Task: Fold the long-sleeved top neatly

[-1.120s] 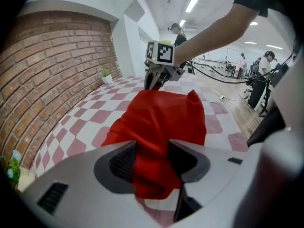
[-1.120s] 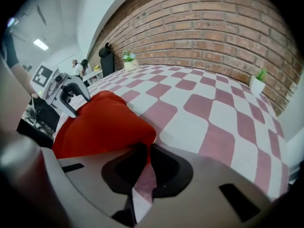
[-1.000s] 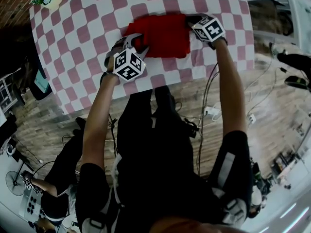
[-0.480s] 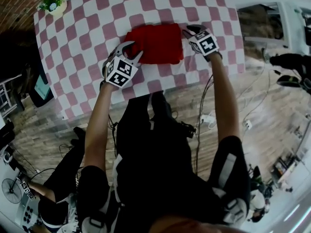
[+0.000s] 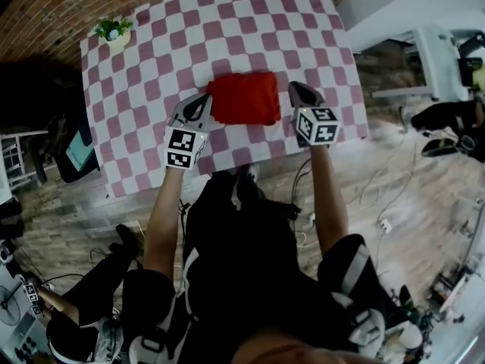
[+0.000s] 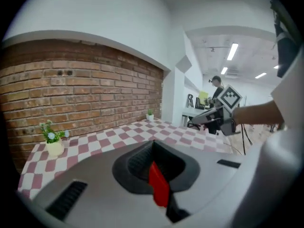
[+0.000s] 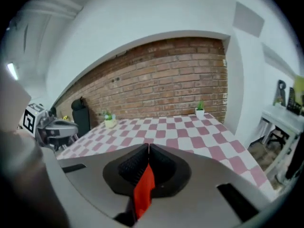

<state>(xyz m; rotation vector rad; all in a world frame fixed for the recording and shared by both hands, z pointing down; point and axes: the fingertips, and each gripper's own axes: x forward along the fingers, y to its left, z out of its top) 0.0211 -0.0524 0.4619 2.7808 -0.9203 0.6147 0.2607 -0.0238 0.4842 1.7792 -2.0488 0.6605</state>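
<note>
Left gripper [image 5: 198,105] and right gripper [image 5: 297,91] are shown with jaws just closed together, nothing between them, flanking the folded red long-sleeved top [image 5: 244,98], which is laid on the checked bench [image 5: 151,67]. A brick wall [image 5: 45,14] is seen behind it.

No word, number, brand or sign is legible anywhere. The white plastic cube [image 5: 182,148] on the left gripper [image 5: 198,106], and its twin [image 5: 317,125] on the right gripper [image 5: 299,93], bear only black square-marker patterns, not letters.
</note>
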